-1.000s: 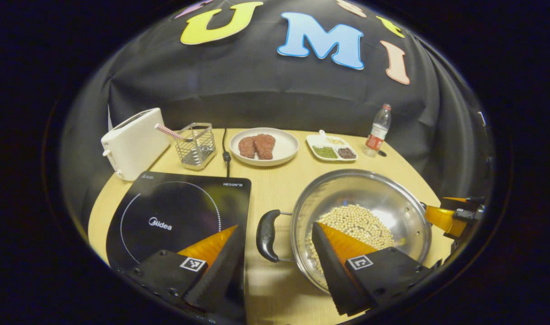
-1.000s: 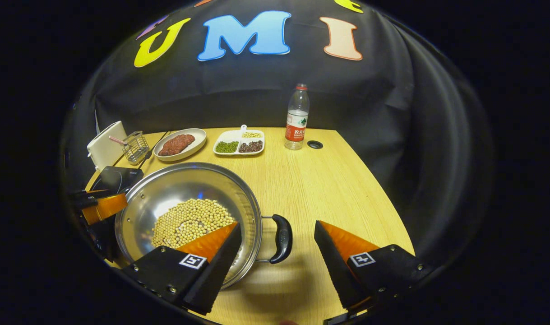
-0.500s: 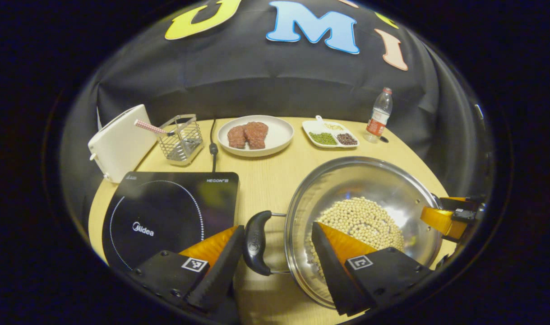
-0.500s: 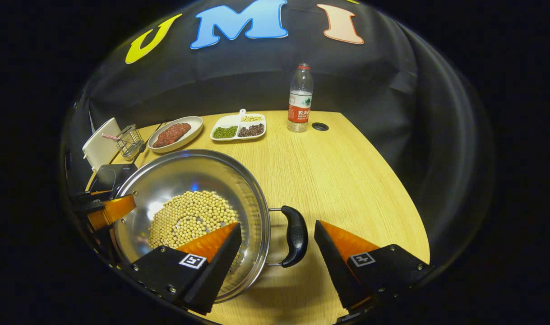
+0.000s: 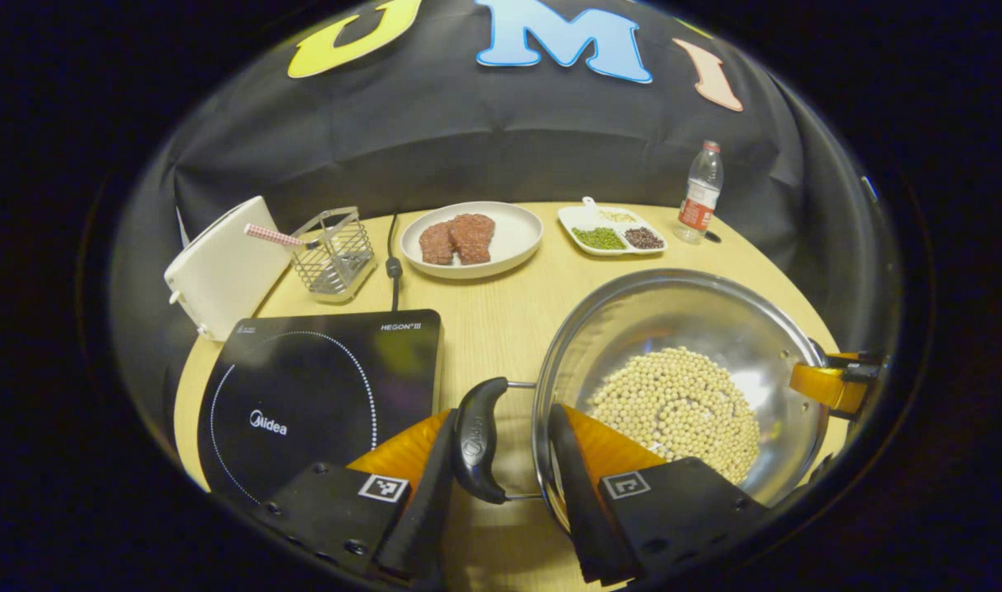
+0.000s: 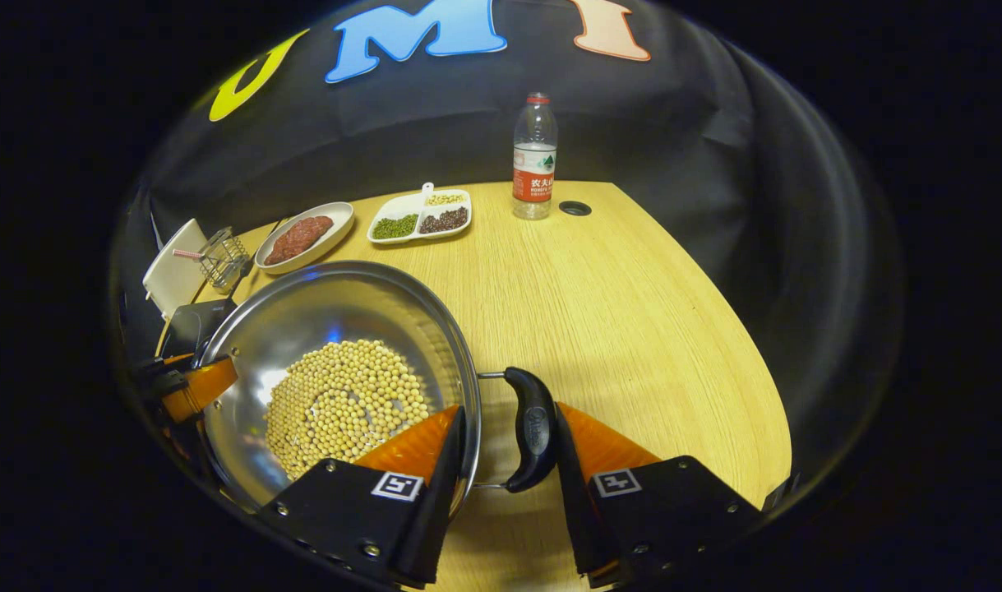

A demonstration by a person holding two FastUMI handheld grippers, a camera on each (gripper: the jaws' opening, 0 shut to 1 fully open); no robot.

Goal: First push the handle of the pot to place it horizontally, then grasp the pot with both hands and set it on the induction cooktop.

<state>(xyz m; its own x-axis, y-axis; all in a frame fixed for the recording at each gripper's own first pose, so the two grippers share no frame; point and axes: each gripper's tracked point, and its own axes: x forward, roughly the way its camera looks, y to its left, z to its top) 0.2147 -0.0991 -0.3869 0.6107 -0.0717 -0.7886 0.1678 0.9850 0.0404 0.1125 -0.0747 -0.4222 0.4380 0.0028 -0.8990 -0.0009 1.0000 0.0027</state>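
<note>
Left gripper (image 5: 501, 501): fingers narrowed around the pot's black left handle (image 5: 476, 440); one finger touches it, the other sits inside the rim; full clamping cannot be told.
Right gripper (image 6: 505, 485): fingers narrowed around the black right handle (image 6: 532, 429); contact on both sides cannot be told.
Pot (image 6: 336, 312): steel, holding beans (image 6: 344, 403), between the two grippers, on the table (image 6: 616, 296).
Cooktop (image 5: 311, 386): just left of the left gripper, apart from the pot.

Induction cooktop (image 6: 195, 325) mostly hidden behind pot (image 6: 328, 329).
</note>
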